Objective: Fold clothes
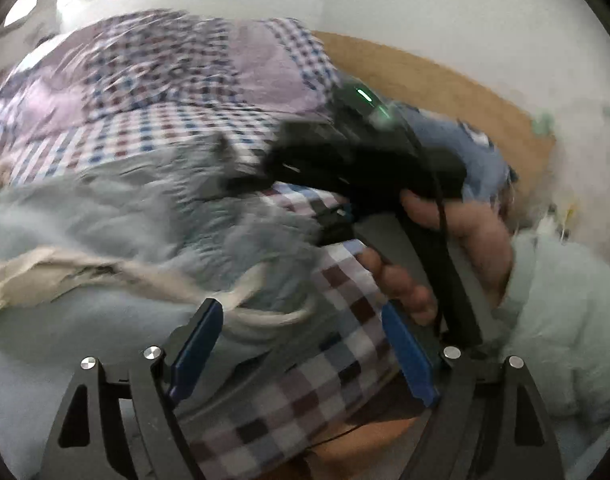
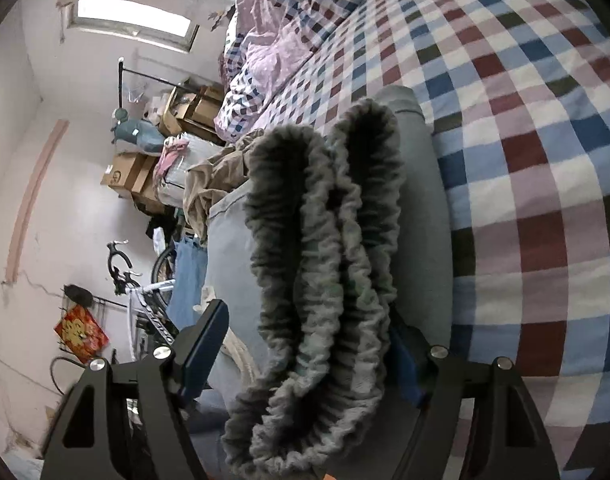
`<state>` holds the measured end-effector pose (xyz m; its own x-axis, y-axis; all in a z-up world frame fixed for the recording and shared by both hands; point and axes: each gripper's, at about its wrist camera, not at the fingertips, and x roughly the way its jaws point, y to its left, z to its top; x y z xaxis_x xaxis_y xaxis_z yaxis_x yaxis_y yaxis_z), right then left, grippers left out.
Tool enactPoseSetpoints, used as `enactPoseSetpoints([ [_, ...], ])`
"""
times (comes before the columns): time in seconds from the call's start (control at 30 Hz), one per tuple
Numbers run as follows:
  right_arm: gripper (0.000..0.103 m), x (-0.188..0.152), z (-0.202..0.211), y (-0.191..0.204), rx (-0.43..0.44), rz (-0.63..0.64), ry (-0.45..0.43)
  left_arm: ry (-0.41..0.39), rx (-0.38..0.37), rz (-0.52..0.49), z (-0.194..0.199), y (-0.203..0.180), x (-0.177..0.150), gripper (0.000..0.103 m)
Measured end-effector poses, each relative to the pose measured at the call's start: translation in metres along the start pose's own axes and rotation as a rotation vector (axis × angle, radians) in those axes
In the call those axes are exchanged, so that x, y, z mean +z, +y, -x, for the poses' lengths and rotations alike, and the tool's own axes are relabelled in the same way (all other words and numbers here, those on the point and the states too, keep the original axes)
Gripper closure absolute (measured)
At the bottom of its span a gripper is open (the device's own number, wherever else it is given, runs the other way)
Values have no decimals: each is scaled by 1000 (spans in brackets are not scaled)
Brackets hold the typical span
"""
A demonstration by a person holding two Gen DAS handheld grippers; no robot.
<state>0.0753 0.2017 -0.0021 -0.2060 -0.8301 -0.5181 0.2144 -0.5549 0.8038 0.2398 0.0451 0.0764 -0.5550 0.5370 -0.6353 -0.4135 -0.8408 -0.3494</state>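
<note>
Pale grey-blue trousers (image 1: pixel 165 216) lie crumpled on the checked bedsheet (image 1: pixel 305 380), a cream drawstring (image 1: pixel 265 316) trailing from them. My left gripper (image 1: pixel 303 350) hovers just above them, open, with cloth and sheet between its blue pads. In the left wrist view a hand (image 1: pixel 445 220) holds my right gripper (image 1: pixel 229 168), blurred, over the trousers. In the right wrist view the gathered elastic waistband (image 2: pixel 317 280) is bunched between the wide-apart fingers of my right gripper (image 2: pixel 305 352), resting against the right finger (image 2: pixel 405 360). The jaws stand open.
A rumpled purple checked quilt (image 2: pixel 273 40) is heaped at the bed's far end, and a beige garment (image 2: pixel 213 184) lies at the bed edge. Cardboard boxes (image 2: pixel 129 172), hanging jeans (image 2: pixel 189 272) and a bicycle (image 2: pixel 145 292) stand beside the bed. A wooden headboard (image 1: pixel 445 80) lines the wall.
</note>
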Motion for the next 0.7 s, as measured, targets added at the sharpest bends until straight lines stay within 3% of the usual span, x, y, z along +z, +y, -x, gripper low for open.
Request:
enactPoseSetpoints([
  [0.17,25,0,-6,6,-32,49,15,-171,85,270,75,92,3,18],
  [0.27,25,-3,-10,10,-59,88,23,-221,164,442,103,154,-6,18],
  [0.4,27,-5,-17,16,-99,136,25,-154,256,579,95,209,-26,19],
  [0.43,33,-4,-17,15,-119,139,20,-120,249,596,87,215,-30,19],
  [0.47,48,-4,-17,15,-140,142,15,-84,240,609,78,219,-34,19],
  [0.5,55,-4,-17,14,-161,145,10,-44,237,606,69,222,-36,22],
  [0.53,59,-3,-16,12,-158,134,8,-3,236,600,59,224,-37,33],
  [0.57,60,-3,-15,13,-164,139,5,15,242,585,54,223,-38,37],
  [0.7,69,-6,-4,29,-207,203,-34,2,256,541,55,215,-35,48],
])
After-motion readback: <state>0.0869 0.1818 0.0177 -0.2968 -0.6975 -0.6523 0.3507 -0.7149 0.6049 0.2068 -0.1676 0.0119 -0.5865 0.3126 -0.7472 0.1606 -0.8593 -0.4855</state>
